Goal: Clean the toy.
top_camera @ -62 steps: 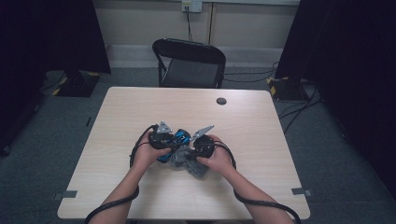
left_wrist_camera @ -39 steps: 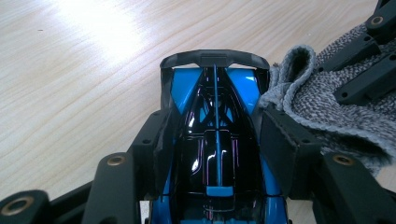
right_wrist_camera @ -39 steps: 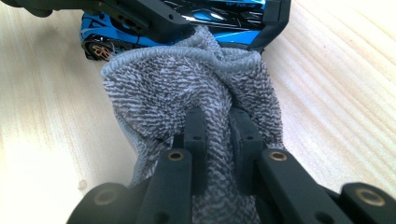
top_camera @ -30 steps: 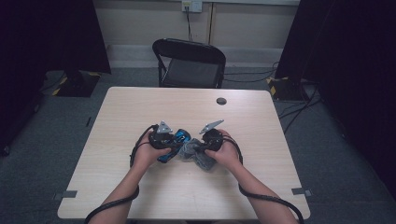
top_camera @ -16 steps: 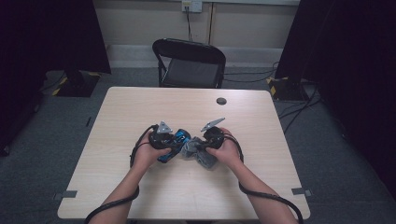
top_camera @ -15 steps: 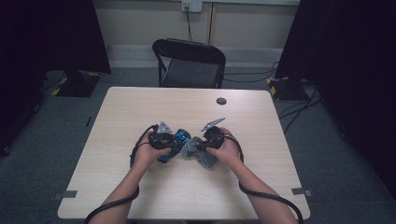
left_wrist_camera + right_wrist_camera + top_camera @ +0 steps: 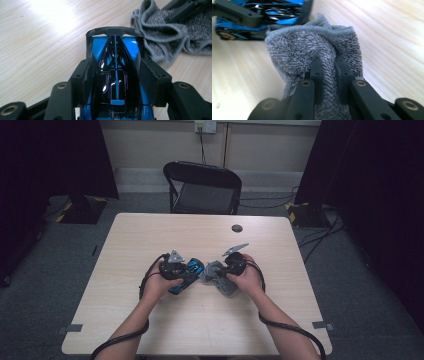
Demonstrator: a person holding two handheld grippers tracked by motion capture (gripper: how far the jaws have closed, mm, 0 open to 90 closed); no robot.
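1. My left gripper (image 7: 115, 75) clamps the blue and black toy car (image 7: 115, 65) by its flanks, one pad pressed against each side.
2. The car's nose points away from me, low over the pale wooden table (image 7: 150, 235); whether its wheels touch the wood I cannot tell.
3. My right gripper (image 7: 329, 72) has its jaws drawn narrow, pinching a bunched fold of the grey cloth (image 7: 312, 47).
4. The cloth stands just beside the car's front corner, perhaps brushing it; the close views are too tight to be sure.
5. From above, both hands meet near the table's middle, car (image 7: 186, 276) left, cloth (image 7: 216, 275) right.
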